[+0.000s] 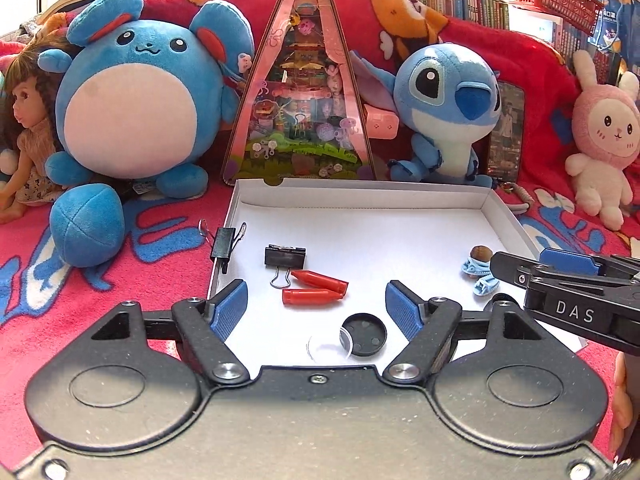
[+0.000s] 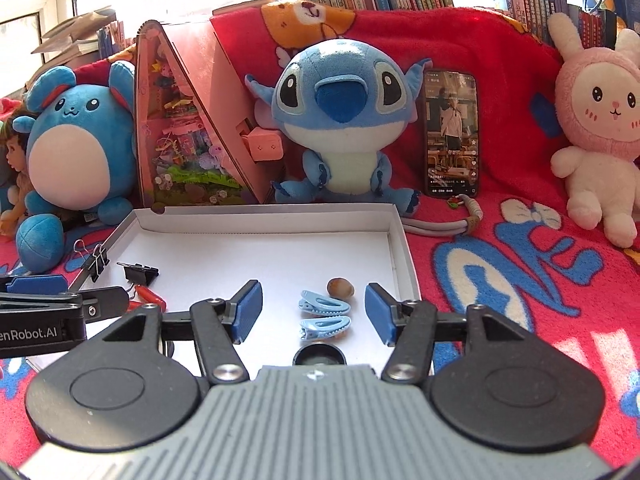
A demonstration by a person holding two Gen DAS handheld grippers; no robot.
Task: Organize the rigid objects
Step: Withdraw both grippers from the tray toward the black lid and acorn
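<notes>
Left wrist view: a black binder clip straddles the left edge of the white box lid, outside its floor, while a second binder clip, two red caps and a black round lid lie near the front edge. The left gripper hangs empty, fingers spread, above the caps; probably it should descend squarely over one cap, avoiding the clip's wire handle. Right wrist view: the right gripper, also spread and empty, brackets two blue hair clips beside a brown nut near the right edge. Plush toys crowd the far edge.
</notes>
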